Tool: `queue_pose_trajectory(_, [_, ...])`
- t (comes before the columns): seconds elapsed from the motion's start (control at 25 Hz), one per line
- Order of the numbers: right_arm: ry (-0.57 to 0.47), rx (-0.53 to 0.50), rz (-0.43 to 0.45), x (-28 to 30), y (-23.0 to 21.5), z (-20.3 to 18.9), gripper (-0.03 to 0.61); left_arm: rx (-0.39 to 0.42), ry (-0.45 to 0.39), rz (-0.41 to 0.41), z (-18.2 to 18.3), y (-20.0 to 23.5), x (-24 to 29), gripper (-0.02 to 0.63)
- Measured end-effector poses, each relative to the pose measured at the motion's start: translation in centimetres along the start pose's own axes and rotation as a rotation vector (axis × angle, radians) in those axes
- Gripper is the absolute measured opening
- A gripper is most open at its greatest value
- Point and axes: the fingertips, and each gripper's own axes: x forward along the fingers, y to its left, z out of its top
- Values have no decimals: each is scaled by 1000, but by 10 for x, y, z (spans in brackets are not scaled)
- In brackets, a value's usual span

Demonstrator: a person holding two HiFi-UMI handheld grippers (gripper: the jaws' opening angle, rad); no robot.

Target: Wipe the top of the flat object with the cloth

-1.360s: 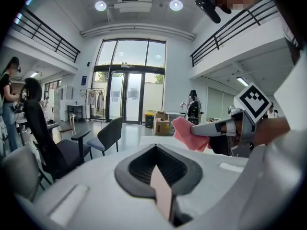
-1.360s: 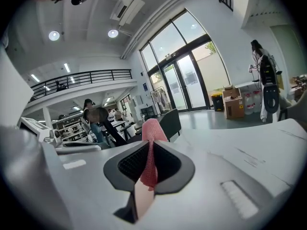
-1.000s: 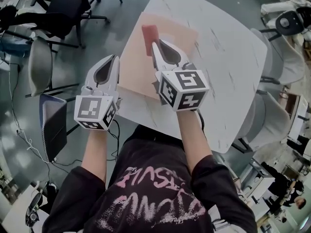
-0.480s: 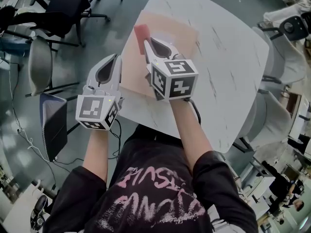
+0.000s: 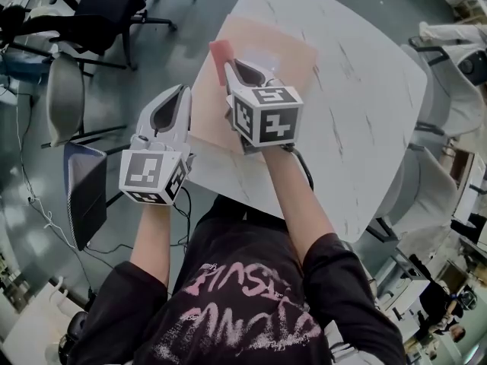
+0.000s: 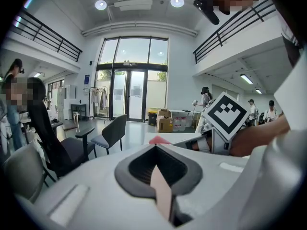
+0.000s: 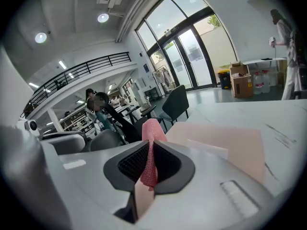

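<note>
Now, right tongs (image 5: 227, 67) clamped on pink mesh cloth (image 5: 220, 52), near flat peach board (image 5: 275, 50), left tongs (image 5: 183, 91) pressed together, empty.

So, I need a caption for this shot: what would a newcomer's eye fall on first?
First, the pink cloth pinched in the right gripper, at the left edge of the pale peach board on the white marbled table. Next, the left gripper, shut and empty, held beyond the table's left edge, above the floor.
</note>
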Motion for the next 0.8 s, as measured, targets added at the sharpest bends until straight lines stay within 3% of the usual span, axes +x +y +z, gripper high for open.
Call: queue_pose_trajectory(0.8, [93, 49, -93, -3, -38, -22, 46, 1, 9, -21, -1, -2, 10, 0])
